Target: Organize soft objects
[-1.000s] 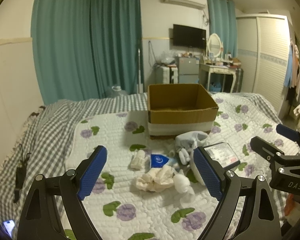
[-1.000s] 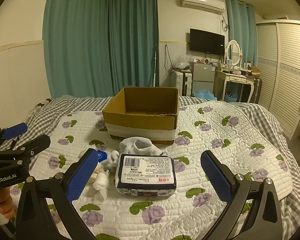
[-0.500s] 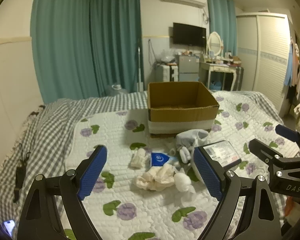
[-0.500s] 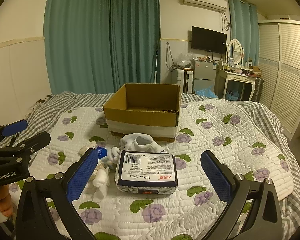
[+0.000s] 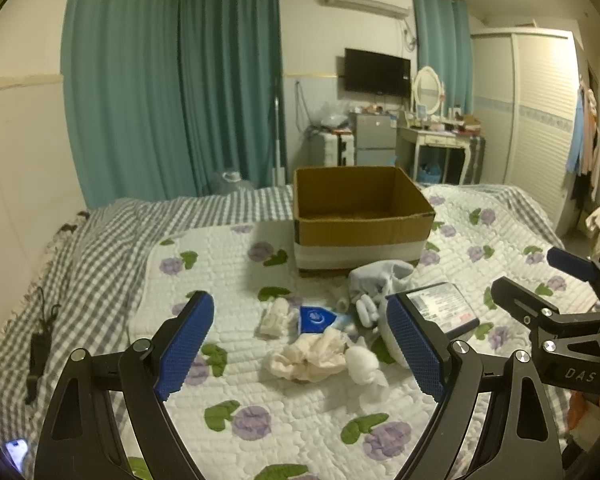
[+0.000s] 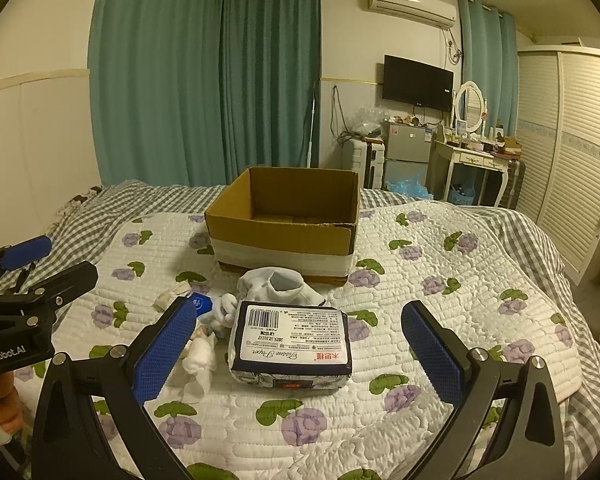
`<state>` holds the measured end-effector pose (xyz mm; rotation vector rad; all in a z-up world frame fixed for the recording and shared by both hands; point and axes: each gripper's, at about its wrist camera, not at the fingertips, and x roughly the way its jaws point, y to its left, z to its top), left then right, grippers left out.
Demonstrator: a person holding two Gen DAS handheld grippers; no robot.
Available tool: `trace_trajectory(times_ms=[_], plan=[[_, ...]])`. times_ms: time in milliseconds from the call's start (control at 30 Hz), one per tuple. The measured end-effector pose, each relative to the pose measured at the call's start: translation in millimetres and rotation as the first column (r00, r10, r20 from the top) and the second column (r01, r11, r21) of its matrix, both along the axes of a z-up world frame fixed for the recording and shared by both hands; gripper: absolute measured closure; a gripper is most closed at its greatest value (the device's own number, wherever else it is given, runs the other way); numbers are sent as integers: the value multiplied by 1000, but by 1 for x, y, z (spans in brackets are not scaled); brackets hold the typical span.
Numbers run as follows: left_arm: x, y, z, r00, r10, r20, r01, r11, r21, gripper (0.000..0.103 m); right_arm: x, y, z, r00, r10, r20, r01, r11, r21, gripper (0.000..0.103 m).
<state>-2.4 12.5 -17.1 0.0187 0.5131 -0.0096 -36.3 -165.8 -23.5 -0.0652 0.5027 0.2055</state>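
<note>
A bed covered by a white quilt printed with purple flowers [image 6: 440,240] carries an open brown cardboard box with a white band around its base [image 6: 284,236], standing near the middle of the quilt. Just in front of the box lies a loose cluster of soft things: a crumpled white and grey sock [image 6: 276,286], a rectangular soft pack of tissue paper in navy wrap with a white label [image 6: 290,346], a small blue packet [image 5: 316,319], a crumpled cream cloth [image 5: 308,358] and a few white cotton-like wads [image 5: 362,360].

The right gripper [image 6: 300,356] hovers above the quilt with its blue-padded jaws spread wide, the tissue pack framed between them but untouched. The left gripper [image 5: 300,352] is likewise wide and empty, aimed at the cream cloth.

The step in hand appears to be picking up the tissue pack. It would go best by lowering squarely over the pack's shorter width, closing gently so the wrap does not slip, then lifting clear of the sock before carrying it over the box rim.
</note>
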Motion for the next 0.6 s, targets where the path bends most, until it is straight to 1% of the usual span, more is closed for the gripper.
trace_trajectory(times_ms=[100,200,233,367,433,500,533,600], plan=[[3,2,-7,1000,10,-21,-11,1000,-14,13,8,5,-4,1000,14,-11,-14,1000,-19,0],[10,7,-22,997,26,-70,-27,999,-26,13,23,14,-19,999,30,-45,-33,997,-68,0],[12,9,-27,996,29,-84,-31,999,-25,13,28,17,-27,997,35,-66,-40,996,-79,0],[21,13,-48,989,56,-140,-59,998,-18,13,47,26,-62,986,65,-150,-77,994,-72,0],[27,16,-58,983,61,-172,-67,997,-29,13,57,34,-81,978,85,-191,-105,990,-98,1],[30,15,-67,979,63,-192,-70,997,-29,13,68,42,-98,969,93,-229,-125,984,-127,8],[31,14,-70,978,59,-199,-65,998,-25,13,73,43,-106,964,92,-251,-129,982,-137,8],[32,10,-75,977,50,-209,-53,999,-8,13,79,46,-116,964,72,-254,-118,978,-171,8]])
